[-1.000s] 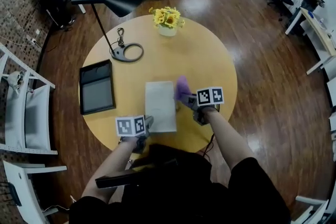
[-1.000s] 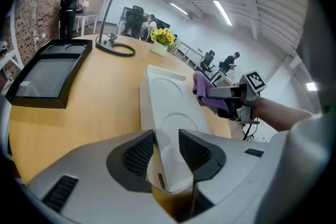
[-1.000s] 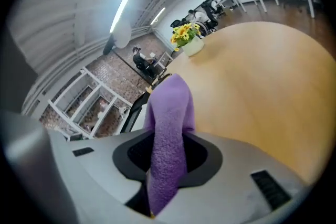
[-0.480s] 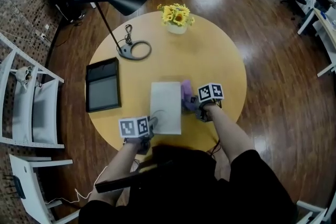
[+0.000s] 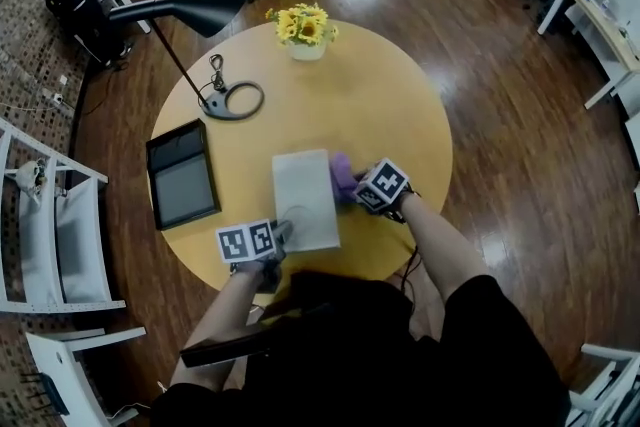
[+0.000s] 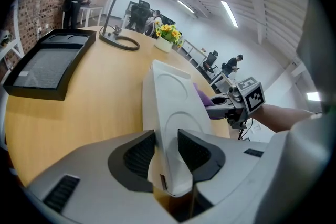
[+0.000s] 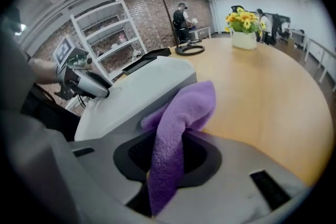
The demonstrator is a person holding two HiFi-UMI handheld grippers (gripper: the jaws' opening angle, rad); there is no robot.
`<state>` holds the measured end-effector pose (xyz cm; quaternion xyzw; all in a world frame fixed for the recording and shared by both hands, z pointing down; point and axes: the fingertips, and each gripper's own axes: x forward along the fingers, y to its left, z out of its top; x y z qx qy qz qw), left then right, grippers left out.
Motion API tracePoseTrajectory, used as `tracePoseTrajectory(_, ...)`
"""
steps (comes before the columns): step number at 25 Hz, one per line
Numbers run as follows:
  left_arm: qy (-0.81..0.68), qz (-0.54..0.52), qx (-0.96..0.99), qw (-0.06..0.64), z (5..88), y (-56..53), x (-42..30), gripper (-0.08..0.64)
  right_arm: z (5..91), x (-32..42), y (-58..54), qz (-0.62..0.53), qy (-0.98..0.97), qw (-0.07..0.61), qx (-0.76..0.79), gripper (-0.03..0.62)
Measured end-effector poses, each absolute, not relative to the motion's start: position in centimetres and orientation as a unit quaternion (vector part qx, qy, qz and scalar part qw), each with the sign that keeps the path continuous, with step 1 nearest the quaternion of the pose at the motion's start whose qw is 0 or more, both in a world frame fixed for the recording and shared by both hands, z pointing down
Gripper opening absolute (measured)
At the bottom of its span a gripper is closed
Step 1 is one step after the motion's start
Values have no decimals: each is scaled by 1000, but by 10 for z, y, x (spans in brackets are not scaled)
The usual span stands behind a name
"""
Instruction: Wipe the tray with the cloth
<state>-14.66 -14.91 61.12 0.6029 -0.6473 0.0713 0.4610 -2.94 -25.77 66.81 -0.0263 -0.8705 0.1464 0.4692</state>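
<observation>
Tray lies near the front edge of the round table, and the left gripper pinches its near rim, the forearm reaching forward and down. The right gripper, also tilted down, is clamped on the purple cloth, which touches the tray's right edge. Bare wood is free beyond the tray and to its right. Since a second ago the right gripper has rolled; the left has kept its place.

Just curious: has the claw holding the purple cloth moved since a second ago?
Yes. The right claw has rolled and dropped toward the white tray, cloth now at its right edge.
</observation>
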Motion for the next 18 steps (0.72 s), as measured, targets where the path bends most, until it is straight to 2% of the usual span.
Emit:
tracePoseTrajectory(5, -642, 68, 610, 460, 611, -149, -144, 135, 660, -15, -275, 104, -881, 460, 34, 89)
tracePoseTrajectory(8, -640, 67, 614, 458, 611, -149, -144, 135, 656, 8, -292, 125, -879, 450, 97, 87)
tracePoseTrajectory(12, -639, 65, 615, 457, 611, -151, -147, 137, 653, 15, -231, 162, -880, 446, -11, 87)
tracePoseTrajectory(18, -635, 61, 619, 458, 611, -152, -147, 138, 665, -1, -191, 60, -871, 487, -18, 87)
